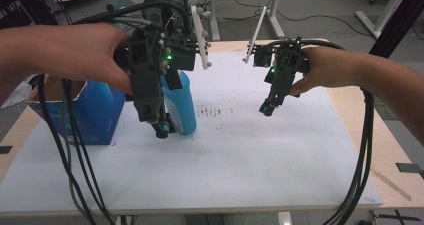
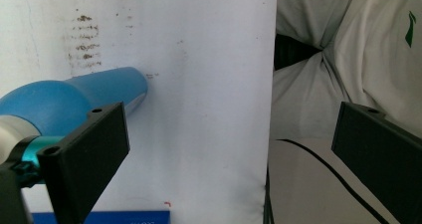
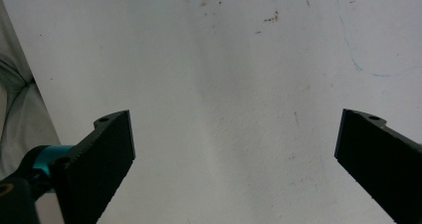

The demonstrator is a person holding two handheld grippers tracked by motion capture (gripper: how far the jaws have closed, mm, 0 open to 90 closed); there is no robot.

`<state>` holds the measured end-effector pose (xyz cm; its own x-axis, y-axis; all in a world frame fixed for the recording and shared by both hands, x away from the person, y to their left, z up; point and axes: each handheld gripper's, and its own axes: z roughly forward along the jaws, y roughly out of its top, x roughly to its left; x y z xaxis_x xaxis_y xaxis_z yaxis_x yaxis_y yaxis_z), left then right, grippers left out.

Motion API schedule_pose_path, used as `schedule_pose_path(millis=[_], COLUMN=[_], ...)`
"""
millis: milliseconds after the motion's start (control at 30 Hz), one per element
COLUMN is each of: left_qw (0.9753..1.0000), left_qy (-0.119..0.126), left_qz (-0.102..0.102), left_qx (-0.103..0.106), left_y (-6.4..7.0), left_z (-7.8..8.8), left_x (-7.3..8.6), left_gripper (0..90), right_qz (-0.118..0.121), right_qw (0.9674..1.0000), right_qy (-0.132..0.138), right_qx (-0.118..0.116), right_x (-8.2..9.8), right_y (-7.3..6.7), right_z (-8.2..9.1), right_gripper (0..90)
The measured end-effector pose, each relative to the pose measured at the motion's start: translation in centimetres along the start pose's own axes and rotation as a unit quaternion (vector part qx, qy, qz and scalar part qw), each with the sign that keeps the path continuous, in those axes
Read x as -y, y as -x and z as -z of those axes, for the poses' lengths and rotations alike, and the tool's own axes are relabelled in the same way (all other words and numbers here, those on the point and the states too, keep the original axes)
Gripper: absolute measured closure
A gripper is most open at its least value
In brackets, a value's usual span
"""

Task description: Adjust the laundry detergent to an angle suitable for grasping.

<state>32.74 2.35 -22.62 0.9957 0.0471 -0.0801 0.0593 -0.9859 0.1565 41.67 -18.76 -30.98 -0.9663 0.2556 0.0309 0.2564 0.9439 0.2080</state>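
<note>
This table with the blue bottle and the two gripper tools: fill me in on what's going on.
A person holds a hand-held gripper in each hand over a white table. The left hand-held gripper hangs right by a blue bottle, its jaws wide apart with the bottle beside one jaw, not between them. A blue box sits just left of the bottle. The right hand-held gripper hovers over bare board, jaws open, holding nothing. Nothing is gripped at this moment.
</note>
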Motion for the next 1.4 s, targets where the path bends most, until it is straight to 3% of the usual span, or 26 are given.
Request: schedule_pose_path(millis=[167, 500, 800, 1200, 1400], left_qw=[1.0000, 1.0000, 1.0000, 1.0000, 1.0000], left_qy=[0.000, 0.004, 0.004, 0.003, 0.004], left_qz=[0.001, -0.004, -0.006, -0.006, -0.007], left_qx=[0.000, -0.001, -0.003, -0.003, -0.005], left_y=[0.2, 0.0, 0.1, 0.2, 0.2], left_z=[0.1, 0.1, 0.1, 0.1, 0.2], left_x=[0.2, -0.1, -0.1, -0.1, 0.0], left_gripper=[1.6, 1.7, 1.7, 1.6, 1.7], right_qz=[-0.004, -0.020, -0.029, -0.052, -0.068], right_qw=[1.0000, 0.9987, 0.9973, 0.9929, 0.9865], right_qy=[0.006, 0.047, 0.068, 0.107, 0.148], right_qx=[-0.002, 0.001, -0.001, 0.008, 0.012], right_x=[0.1, 1.1, 1.8, 2.6, 3.2], right_y=[-0.4, -1.0, -1.6, -1.9, -2.0], right_z=[0.2, 0.1, -0.5, -1.1, -1.2], right_gripper=[1.5, 1.5, 1.5, 1.5, 1.4])
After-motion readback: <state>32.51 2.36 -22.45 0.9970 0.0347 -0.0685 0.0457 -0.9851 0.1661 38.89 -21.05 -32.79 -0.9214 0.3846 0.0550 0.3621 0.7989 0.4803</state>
